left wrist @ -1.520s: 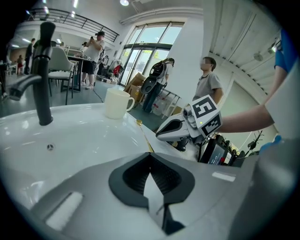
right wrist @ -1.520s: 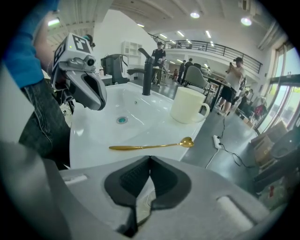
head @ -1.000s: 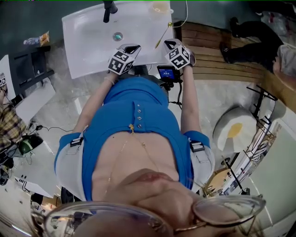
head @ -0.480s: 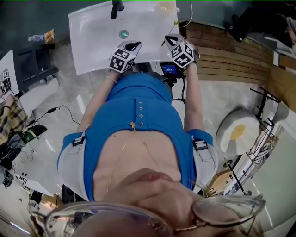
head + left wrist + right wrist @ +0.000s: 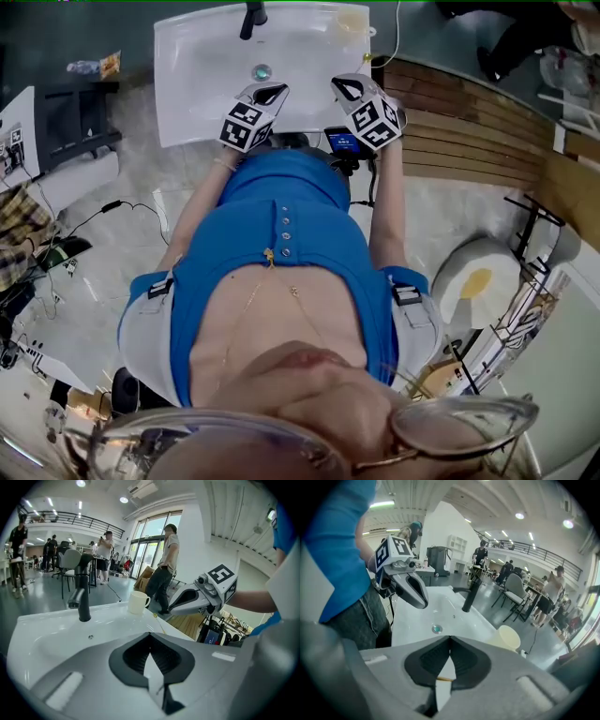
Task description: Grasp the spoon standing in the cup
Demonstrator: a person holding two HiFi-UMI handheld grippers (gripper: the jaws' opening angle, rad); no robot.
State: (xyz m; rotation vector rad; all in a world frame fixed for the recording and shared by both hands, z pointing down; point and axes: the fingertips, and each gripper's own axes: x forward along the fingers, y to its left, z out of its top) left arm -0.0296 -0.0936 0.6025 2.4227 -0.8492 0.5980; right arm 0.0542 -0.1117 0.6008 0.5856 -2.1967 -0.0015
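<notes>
My left gripper (image 5: 150,635): jaws together, empty | right gripper (image 5: 450,639): jaws together | spoon (image 5: 159,624) lies on white table (image 5: 47,625), outside cup (image 5: 138,603).

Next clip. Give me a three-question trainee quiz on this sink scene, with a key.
1. True or false: the left hand-held gripper holds the cup.
2. The faucet is: A white, B black, C gold.
3. Which is nearer the cup, the left or the right hand-held gripper?
Key: 1 false; 2 B; 3 right.
</notes>
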